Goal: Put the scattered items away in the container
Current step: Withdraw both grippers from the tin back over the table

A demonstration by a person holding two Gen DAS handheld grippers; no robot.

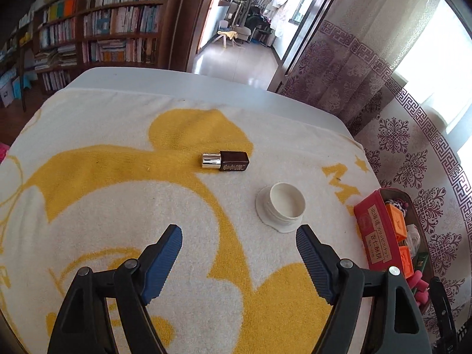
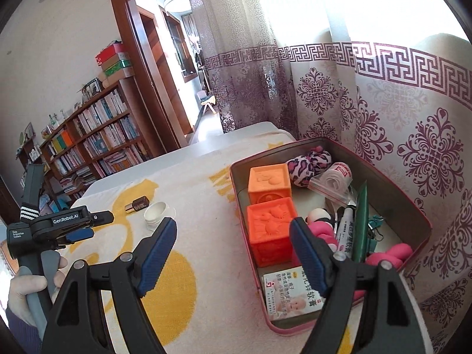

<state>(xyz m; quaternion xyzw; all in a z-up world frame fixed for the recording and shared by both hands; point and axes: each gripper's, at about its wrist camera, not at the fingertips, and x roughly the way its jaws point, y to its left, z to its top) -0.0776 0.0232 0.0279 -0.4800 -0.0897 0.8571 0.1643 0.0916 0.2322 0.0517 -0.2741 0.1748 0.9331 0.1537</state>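
A brown lipstick tube with a silver end (image 1: 226, 161) lies on the yellow-and-white towel (image 1: 118, 194). A white round jar lid (image 1: 282, 207) lies nearer, to its right. My left gripper (image 1: 239, 236) is open and empty, just short of the lid. The red tin (image 2: 413, 206) stands at the towel's right edge and holds two orange cubes (image 2: 270, 203), a pink toy, a pen and a small box. My right gripper (image 2: 233, 230) is open and empty above the tin's near left side. The lipstick (image 2: 137, 203) and lid (image 2: 155, 212) show to its left.
The left gripper body and the hand holding it (image 2: 50, 230) are at the left of the right wrist view. A patterned curtain (image 2: 383, 103) hangs close behind the tin. A bookshelf (image 1: 97, 26) and a doorway lie beyond the table's far edge (image 1: 206, 82).
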